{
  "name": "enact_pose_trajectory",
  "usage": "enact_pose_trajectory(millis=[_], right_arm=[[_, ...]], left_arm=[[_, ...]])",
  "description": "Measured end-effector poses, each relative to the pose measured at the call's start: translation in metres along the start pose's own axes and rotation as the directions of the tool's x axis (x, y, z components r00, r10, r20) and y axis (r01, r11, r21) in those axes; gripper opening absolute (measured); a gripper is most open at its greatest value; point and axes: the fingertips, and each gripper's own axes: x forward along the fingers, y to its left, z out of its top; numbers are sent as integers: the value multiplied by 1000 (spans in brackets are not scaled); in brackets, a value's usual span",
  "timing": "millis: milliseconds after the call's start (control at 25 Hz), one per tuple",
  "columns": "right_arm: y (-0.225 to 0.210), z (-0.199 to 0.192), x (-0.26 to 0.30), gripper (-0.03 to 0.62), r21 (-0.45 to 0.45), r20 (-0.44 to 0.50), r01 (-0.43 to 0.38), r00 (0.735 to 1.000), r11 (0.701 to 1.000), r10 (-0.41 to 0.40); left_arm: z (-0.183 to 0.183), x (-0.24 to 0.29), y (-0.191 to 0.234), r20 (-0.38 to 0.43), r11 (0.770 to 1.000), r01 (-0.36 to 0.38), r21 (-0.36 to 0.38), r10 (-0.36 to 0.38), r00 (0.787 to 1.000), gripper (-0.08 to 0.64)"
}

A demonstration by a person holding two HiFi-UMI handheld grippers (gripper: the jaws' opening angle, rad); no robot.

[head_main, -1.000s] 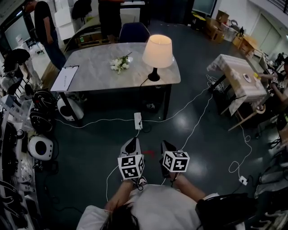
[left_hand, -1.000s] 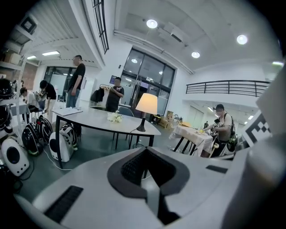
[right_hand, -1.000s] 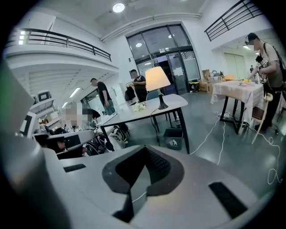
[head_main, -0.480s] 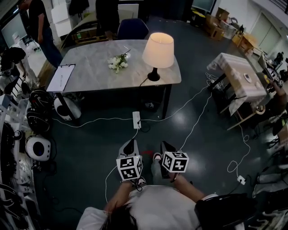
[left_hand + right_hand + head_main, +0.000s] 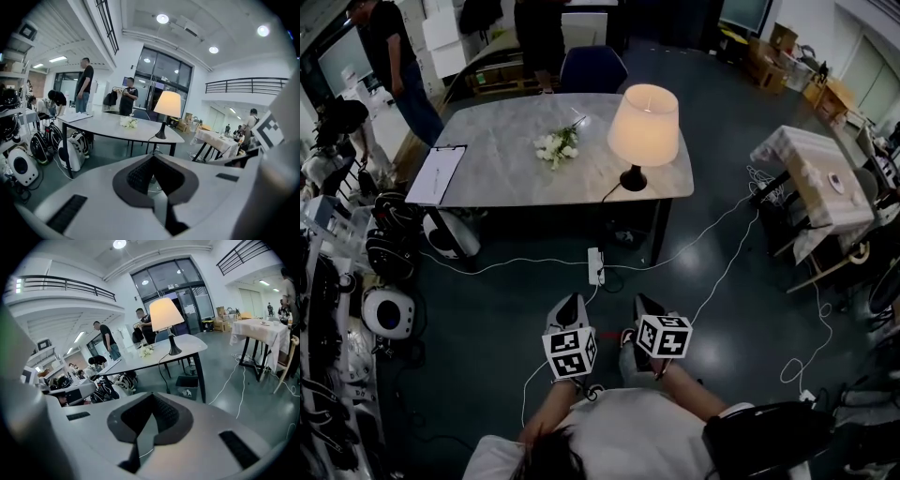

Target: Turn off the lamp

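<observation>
Cream-shaded lamp (image 5: 644, 125) lit, standing near the right front edge of the table (image 5: 487, 159), well apart from both tools; left gripper (image 5: 569, 305) and right gripper (image 5: 649, 307) pressed together, empty; lamp likely light, top-heavy, shade soft; address the switch, not visible, never the shade.

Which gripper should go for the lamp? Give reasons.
Right, probably: the lamp stands at the right end of the table, straight ahead of the right gripper; the left gripper sits offset. Both shut, empty.

Grey desk (image 5: 506, 169) bearing white flowers (image 5: 555, 146) near centre and a clipboard (image 5: 437, 174) at its left edge; blue chair (image 5: 592, 70) behind; power strip (image 5: 597, 266) on the floor in front; second, cloth-covered desk (image 5: 806, 169) at right
</observation>
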Motion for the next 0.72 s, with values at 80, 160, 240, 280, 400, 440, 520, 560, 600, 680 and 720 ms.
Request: enact_pose_trajectory(millis=[80,160,240,280,400,440,520,560,600,680,720], right_arm=[[-5,10,12,-1,-12,-15,-15,1000,1000,15],[-12,21,25,0,-23,-29,-28,999,999,27],[-19,33,37,0,-29,-41,-40,998,999,39],[-23,38,43,0,-32,-46,-47,998,998,45],[-36,55,57,-2,-41,-60,-68,996,997,66],[-40,61,62,-1,-44,-65,-75,995,996,72],[-49,70,71,0,-46,-73,-86,994,995,83],[-54,75,76,-1,-42,-76,-92,993,995,89],[-58,79,80,-2,-34,-78,-98,992,995,95],[-66,84,88,-2,-11,-81,-111,991,994,110],[-70,86,91,-1,-4,-84,-117,990,993,116]], left_arm=[[6,13,2,1,1000,-24,-10,24,1000,6],[11,27,2,0,999,-44,-22,44,999,6],[14,41,2,-8,998,-62,-31,62,998,6],[16,48,1,-13,997,-71,-35,70,997,6],[21,69,-6,-23,995,-91,-45,90,996,6],[24,75,-9,-22,994,-96,-48,95,995,6],[30,87,-16,-19,993,-102,-51,102,995,6],[32,92,-18,-18,993,-107,-48,106,994,6],[34,97,-21,-21,993,-112,-42,111,994,6],[35,105,-24,-29,992,-123,-29,122,992,6],[35,108,-26,-31,991,-129,-27,128,991,6]])
